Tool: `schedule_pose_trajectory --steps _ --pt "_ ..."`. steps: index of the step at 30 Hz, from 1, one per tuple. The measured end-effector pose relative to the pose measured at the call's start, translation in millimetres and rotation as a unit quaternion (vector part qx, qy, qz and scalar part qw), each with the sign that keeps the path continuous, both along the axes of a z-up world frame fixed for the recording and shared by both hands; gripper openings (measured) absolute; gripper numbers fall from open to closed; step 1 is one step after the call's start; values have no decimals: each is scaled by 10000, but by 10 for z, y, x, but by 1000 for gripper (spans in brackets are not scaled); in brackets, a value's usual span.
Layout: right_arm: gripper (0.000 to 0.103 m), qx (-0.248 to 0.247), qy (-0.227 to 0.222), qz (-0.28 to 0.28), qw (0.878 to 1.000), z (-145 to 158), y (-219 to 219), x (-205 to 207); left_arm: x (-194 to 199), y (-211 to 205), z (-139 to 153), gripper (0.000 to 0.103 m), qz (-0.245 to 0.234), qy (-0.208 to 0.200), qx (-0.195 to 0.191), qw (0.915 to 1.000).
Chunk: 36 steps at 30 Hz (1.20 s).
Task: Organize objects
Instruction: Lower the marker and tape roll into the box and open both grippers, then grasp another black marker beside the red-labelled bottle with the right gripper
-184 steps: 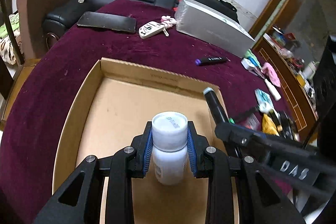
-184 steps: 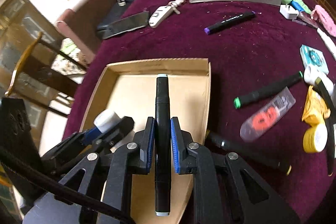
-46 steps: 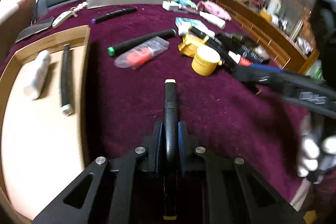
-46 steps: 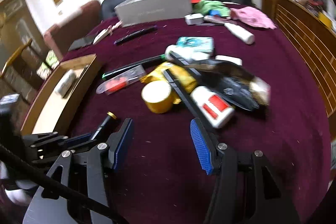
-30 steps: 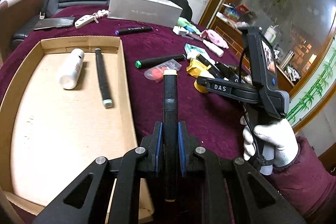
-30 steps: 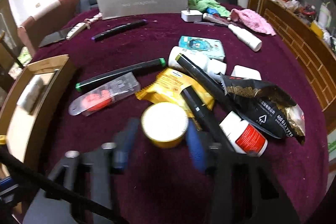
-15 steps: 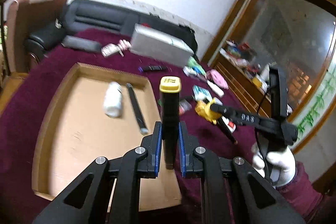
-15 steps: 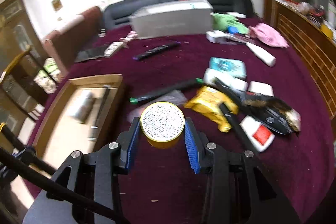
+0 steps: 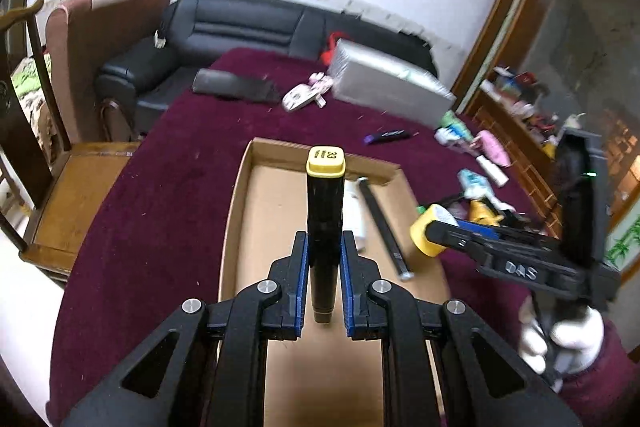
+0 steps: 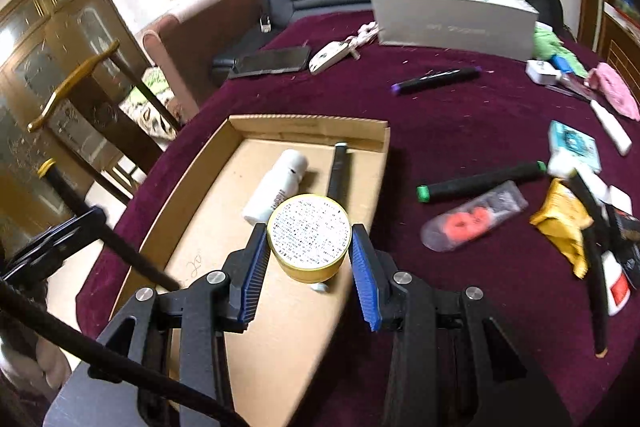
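Left claw point(image 9: 324, 259) grips marker point(image 9: 325, 223), axis toward 12 over tray point(image 9: 236, 211); right claw point(image 10: 310, 255) holds yellow tin point(image 10: 309, 233) above tray's 3 o'clock wall.

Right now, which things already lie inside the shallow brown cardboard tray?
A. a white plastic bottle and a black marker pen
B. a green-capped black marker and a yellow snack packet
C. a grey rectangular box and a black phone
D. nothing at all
A: the right wrist view shows the white plastic bottle and the black marker pen lying side by side in the cardboard tray.
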State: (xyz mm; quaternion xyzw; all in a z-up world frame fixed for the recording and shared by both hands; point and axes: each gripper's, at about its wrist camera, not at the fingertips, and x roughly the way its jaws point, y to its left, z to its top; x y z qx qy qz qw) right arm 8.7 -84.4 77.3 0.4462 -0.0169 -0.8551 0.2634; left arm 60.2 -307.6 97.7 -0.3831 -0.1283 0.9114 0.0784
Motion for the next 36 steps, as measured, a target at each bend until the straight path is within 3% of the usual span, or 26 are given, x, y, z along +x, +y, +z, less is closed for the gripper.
schedule_pose_trajectory --steps 13,19,20,22,23,31,36 --pt "39 409 -280 -126 9987 -264 -345 -442 -726 87 -492 11 117 -708 -112 9974" --pt "39 379 -290 -123 9988 -284 -422 -571 -798 26 -531 14 343 -724 141 9967" --pt "39 341 -328 -113 9988 -282 -425 -597 -784 10 -523 17 369 -714 198 9966" --pt "39 283 -372 -126 9988 -282 -427 -626 -760 -24 -495 36 430 -696 286 9962" --pt "39 239 -392 -143 9988 -276 -416 -635 -737 -45 -469 38 450 -668 359 9961" --pt "40 -140 -329 -383 9986 -96 -241 -626 -427 -126 -139 39 615 -261 649 9957" --pt "40 -389 -71 -601 9974 150 70 -461 -143 31 118 40 405 81 633 9971"
